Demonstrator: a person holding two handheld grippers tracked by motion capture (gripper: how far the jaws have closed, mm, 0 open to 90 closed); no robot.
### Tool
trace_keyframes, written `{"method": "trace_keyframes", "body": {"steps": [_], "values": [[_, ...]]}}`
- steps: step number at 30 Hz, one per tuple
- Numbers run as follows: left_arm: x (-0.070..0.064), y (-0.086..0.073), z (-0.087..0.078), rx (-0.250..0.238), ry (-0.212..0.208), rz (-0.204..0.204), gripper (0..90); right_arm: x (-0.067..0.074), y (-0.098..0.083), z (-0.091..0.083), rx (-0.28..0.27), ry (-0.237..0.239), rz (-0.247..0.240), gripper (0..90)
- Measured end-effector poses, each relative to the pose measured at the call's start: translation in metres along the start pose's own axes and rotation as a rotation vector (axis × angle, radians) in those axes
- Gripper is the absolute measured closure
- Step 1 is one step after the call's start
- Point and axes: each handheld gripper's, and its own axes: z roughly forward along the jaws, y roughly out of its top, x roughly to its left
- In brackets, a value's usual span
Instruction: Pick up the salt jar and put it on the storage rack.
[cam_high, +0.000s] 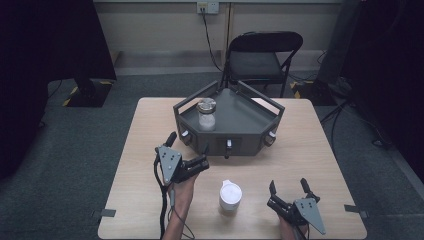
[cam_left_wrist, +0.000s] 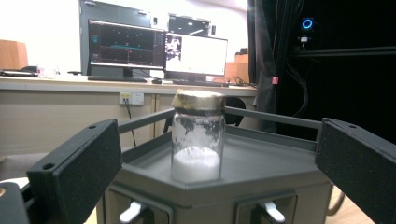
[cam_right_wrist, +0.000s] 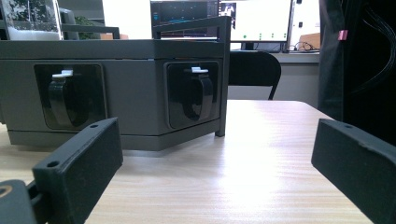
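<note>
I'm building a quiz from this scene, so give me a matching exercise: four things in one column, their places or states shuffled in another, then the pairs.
Things:
1. glass jar
2. white cup
3. folding chair
4. right gripper

Places or states:
A. behind the table's far edge
B. open, near the table's front right corner
C. on the grey tray
D. on the tabletop between the two grippers

Pairs: 1-C, 2-D, 3-A, 4-B

Tabletop (cam_high: 310, 150) pale wood grain; tray (cam_high: 250, 117) dark grey; jar (cam_high: 206, 114) clear w/ white powder, gold lid; cup (cam_high: 230, 195) white; tools black.
</note>
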Motion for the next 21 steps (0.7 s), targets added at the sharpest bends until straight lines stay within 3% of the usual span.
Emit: {"method": "trace_keyframes", "body": {"steps": [5,10,12,14,21], "values": [[-0.005,-0.005,-0.012,0.003,0.017,0.029,0.1,0.0,0.0,0.0,0.0,0.0,0.0,0.2],[-0.003,-0.011,-0.023,0.002,0.025,0.01,0.6,0.0,0.0,0.0,0.0,0.0,0.0,0.2],[-0.004,-0.013,-0.028,0.004,0.028,0.013,0.9,0.0,0.0,0.0,0.0,-0.001,0.0,0.2],[-0.002,-0.017,-0.032,-0.001,0.006,0.015,1.7,0.0,0.0,0.0,0.0,-0.001,0.0,0.2],[-0.004,-0.03,-0.047,-0.007,0.013,0.014,0.8,0.0,0.0,0.0,0.0,0.0,0.0,0.2]]}}
